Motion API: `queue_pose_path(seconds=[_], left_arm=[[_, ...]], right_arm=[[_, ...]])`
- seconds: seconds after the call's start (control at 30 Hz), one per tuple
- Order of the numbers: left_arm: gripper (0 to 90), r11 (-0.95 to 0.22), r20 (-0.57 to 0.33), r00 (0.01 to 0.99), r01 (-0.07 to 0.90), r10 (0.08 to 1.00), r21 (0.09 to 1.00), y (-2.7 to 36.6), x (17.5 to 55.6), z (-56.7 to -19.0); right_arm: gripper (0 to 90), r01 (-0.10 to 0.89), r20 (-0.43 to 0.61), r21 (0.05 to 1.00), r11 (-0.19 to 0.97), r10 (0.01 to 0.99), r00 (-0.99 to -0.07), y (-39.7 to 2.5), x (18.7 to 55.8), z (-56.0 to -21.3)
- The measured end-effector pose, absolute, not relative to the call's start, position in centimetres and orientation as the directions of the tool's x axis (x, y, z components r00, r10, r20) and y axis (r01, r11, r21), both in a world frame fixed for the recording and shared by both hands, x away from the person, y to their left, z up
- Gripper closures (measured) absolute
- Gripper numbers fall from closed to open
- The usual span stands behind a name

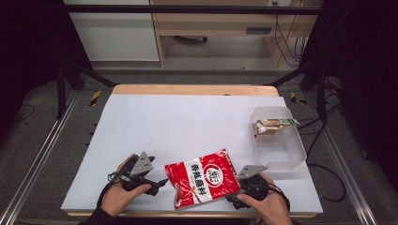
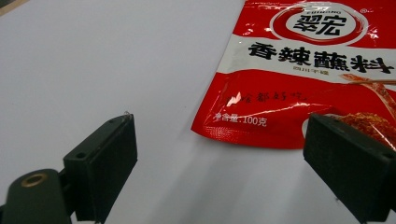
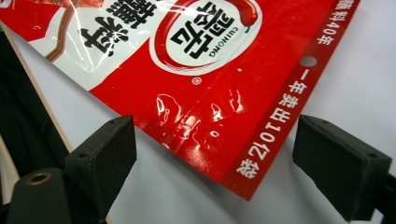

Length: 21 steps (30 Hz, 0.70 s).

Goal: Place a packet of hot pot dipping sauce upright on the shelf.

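1. So, where things are: red seasoning packet (image 1: 203,177) lies flat on the white table (image 1: 187,117), near the front edge, between both grippers.
2. Left gripper (image 1: 157,183) is spread wide, empty, jaws aimed at the packet's left bottom corner w/ a small gap to it (its own view has that corner sitting between the jaws).
3. Right gripper (image 1: 233,200) is also spread and empty, low at the packet's right edge; the sealed strip w/ the hang hole sits between its jaws.
4. Likely step: grab the packet, prob. to move it to the clear bin (image 1: 300,154) at the right, which already holds a small packet (image 1: 274,124).
5. To do it well: slide one jaw under the seal, pinch the flat seam rather than the slick bulging middle, lift level.
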State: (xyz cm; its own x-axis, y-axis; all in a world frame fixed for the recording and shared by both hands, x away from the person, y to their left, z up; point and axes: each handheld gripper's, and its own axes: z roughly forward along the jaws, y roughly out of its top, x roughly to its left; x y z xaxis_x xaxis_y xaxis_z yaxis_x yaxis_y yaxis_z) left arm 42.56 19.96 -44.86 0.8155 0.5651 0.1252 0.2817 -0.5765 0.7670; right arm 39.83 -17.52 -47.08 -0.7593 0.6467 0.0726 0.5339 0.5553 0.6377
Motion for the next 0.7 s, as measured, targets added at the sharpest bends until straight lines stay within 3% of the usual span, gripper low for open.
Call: queue_pose_path(seconds=[0.2, 0.47, 0.7], left_arm=[[10.0, -0.576, 0.126, 0.815, 0.282, 0.566, 0.767, 20.0, 42.6, -44.9], [10.0, -0.576, 0.127, 0.811, 0.285, 0.571, 0.766, 20.2, 42.7, -44.8], [10.2, -0.576, 0.128, 0.806, 0.291, 0.577, 0.764, 20.2, 42.9, -44.9]], right_arm=[[14.6, 0.514, 0.083, 0.668, 0.537, 0.633, -0.770, -17.3, 39.8, -46.8], [22.6, 0.489, 0.101, 0.729, 0.480, 0.630, -0.770, -16.9, 39.5, -46.1], [40.6, 0.472, 0.053, 0.739, 0.481, 0.657, -0.752, -16.9, 39.5, -45.9]])
